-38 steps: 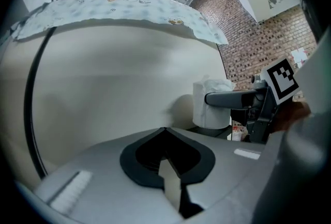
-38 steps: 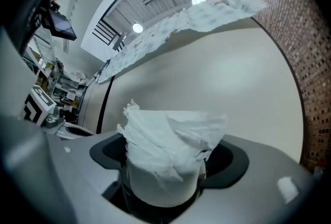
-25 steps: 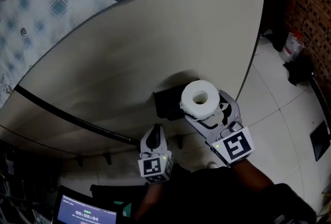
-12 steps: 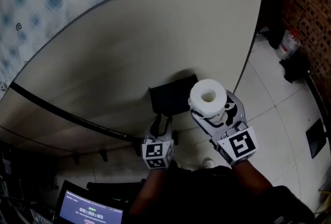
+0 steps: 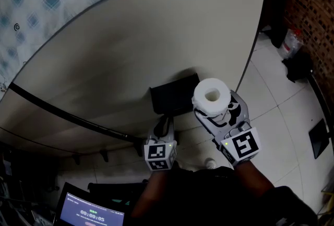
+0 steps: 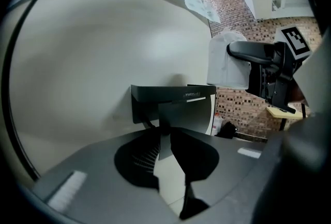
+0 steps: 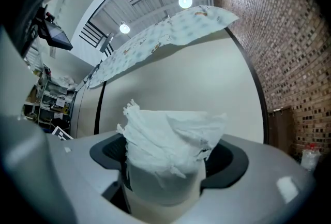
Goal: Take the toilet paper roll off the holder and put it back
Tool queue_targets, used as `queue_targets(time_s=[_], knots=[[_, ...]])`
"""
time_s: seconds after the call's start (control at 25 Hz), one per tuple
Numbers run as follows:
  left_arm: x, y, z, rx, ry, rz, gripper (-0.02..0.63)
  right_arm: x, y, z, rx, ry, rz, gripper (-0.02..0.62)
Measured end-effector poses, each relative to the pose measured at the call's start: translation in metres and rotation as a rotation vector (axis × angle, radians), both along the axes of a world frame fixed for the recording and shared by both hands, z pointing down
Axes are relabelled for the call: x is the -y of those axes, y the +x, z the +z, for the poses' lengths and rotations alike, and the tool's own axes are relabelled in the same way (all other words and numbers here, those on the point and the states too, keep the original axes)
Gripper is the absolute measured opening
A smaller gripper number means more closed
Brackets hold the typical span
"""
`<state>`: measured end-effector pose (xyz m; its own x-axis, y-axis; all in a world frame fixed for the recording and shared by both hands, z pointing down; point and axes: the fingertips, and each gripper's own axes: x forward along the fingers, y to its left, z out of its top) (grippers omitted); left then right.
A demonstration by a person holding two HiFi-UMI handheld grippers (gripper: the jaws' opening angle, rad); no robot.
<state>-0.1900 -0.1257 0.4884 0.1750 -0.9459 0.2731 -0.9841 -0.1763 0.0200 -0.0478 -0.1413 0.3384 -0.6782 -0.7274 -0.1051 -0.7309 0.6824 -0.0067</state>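
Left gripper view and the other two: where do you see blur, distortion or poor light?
Left gripper view: strong fisheye bend and dark corners; the left gripper is smeared, its jaws closing with part of the holder between them. Right gripper view: the toilet paper roll fills the front, its base soft; the ceiling lamps glare. Head view: dim but sharp, edges bent.
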Motion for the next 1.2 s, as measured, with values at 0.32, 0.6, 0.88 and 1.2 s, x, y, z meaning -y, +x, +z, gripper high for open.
queue_targets(time_s=[0.32,0.6,0.88,1.2], knots=[[-0.019,0.011,-0.015,-0.171,-0.064,0.041,0.077,0.004,0.025,-0.012,0.109,0.022,0.038,0.422],[-0.027,0.014,-0.029,-0.312,-0.133,0.100,0.077,0.039,0.077,0.015,0.339,-0.103,0.127,0.422],[-0.027,0.015,-0.031,-0.340,-0.166,0.121,0.078,0.069,0.074,0.090,0.626,-0.369,0.083,0.420],[-0.027,0.017,-0.031,-0.346,-0.197,0.160,0.078,0.084,0.043,0.138,0.915,-0.593,-0.048,0.414]])
